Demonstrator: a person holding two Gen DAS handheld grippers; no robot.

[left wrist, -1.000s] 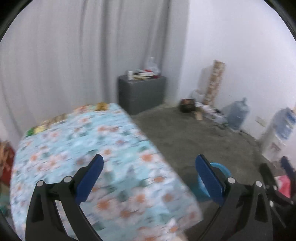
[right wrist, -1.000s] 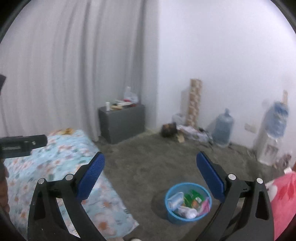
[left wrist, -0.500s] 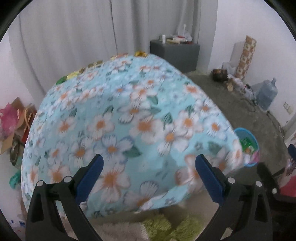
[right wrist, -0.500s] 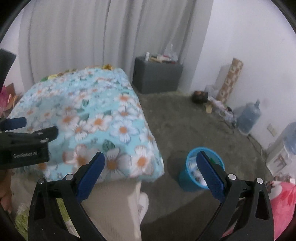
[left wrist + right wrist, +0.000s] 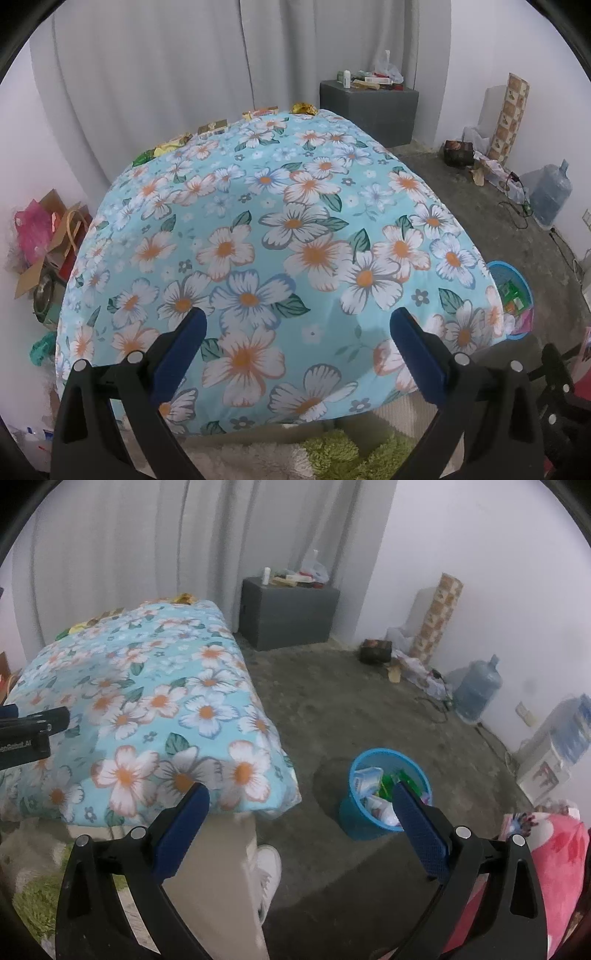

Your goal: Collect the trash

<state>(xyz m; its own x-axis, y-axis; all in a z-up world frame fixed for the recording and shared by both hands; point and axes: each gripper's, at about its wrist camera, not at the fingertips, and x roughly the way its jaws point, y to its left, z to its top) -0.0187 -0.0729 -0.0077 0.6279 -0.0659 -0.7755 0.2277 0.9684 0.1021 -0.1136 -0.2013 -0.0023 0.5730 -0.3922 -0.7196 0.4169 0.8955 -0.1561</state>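
2 grippers hang with their blue fingers spread wide and nothing between them: the left gripper [image 5: 297, 347] over the flowered cloth [image 5: 280, 236] on the surface, the right gripper [image 5: 301, 825] past its corner, above the grey floor [image 5: 354, 709]. Several wrappers [image 5: 258, 112] lie in a row along the cloth's far edge by the curtain [image 5: 155, 74]. 1 blue bin [image 5: 364, 821] stands on the floor just beside the surface, holding packets and plastic trash [image 5: 373, 784].

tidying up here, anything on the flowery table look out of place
Yes: a row of crumpled yellow, gold and green wrappers lies along the far edge of the blue floral tablecloth, while the round blue plastic bin on the floor already holds trash.
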